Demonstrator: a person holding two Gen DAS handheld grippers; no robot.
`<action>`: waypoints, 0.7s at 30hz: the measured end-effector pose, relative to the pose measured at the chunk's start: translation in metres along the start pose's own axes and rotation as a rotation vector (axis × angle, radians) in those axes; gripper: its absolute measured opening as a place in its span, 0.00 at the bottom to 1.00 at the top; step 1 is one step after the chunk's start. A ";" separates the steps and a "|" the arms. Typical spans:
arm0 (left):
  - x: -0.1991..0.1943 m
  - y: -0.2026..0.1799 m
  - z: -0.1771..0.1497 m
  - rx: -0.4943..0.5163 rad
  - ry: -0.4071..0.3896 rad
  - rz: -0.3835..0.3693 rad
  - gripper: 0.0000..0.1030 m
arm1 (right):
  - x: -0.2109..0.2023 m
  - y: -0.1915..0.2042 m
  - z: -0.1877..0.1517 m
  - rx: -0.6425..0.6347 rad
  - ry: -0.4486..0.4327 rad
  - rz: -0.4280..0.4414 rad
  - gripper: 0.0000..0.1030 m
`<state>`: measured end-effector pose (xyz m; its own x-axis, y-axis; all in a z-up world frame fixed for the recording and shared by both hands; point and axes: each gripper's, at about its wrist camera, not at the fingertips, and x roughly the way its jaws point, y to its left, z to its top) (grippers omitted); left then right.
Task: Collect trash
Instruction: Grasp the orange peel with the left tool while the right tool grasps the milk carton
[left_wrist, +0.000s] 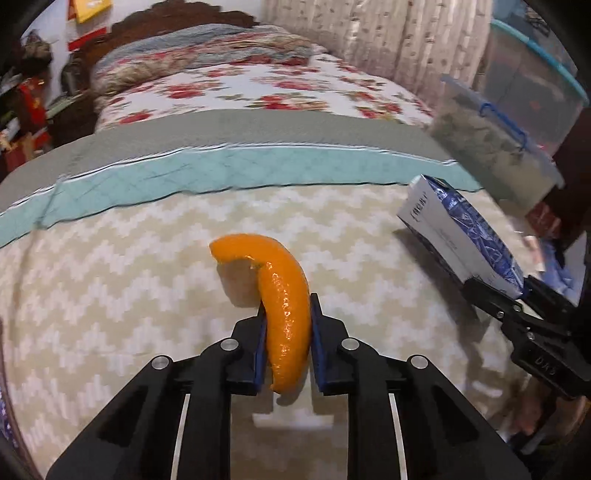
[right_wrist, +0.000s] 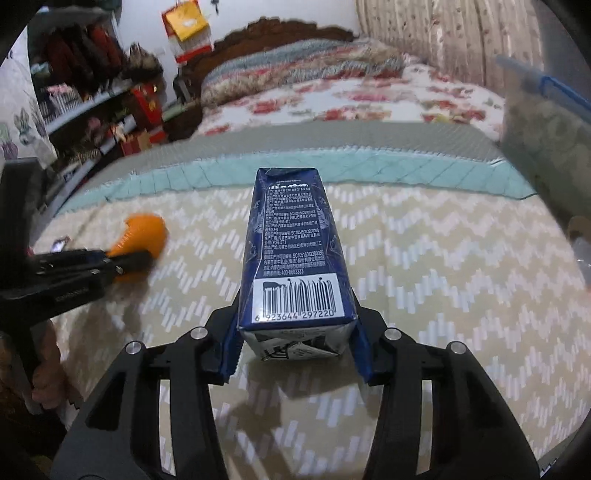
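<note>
My left gripper (left_wrist: 286, 317) is shut on a curved orange peel (left_wrist: 284, 295) and holds it above the zigzag-patterned cloth (left_wrist: 110, 288). My right gripper (right_wrist: 295, 321) is shut on a blue drink carton (right_wrist: 295, 254), barcode side up, also above the cloth. In the left wrist view the carton (left_wrist: 458, 232) and the right gripper (left_wrist: 517, 295) show at the right. In the right wrist view the peel (right_wrist: 142, 236) and the left gripper (right_wrist: 129, 264) show at the left.
A teal and grey quilt edge (left_wrist: 236, 166) runs across beyond the cloth, then a floral bed (left_wrist: 258, 88) with pillows. Clear plastic storage boxes (left_wrist: 509, 140) with blue lids stand at the right. Cluttered shelves (right_wrist: 92, 103) stand at the left.
</note>
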<state>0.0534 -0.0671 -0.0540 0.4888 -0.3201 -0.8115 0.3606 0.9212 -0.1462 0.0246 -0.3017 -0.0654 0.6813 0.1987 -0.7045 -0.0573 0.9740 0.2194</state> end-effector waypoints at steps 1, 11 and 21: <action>0.000 -0.007 0.003 0.002 0.004 -0.043 0.16 | -0.004 -0.007 0.000 0.019 -0.013 0.001 0.49; 0.005 -0.125 0.058 0.134 0.015 -0.273 0.16 | -0.063 -0.102 -0.017 0.203 -0.154 -0.114 0.49; 0.057 -0.348 0.115 0.399 0.077 -0.489 0.17 | -0.135 -0.251 -0.041 0.446 -0.254 -0.340 0.49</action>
<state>0.0471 -0.4310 0.0157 0.1395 -0.6522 -0.7451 0.8032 0.5146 -0.3001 -0.0831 -0.5685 -0.0532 0.7635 -0.2004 -0.6139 0.4672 0.8277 0.3109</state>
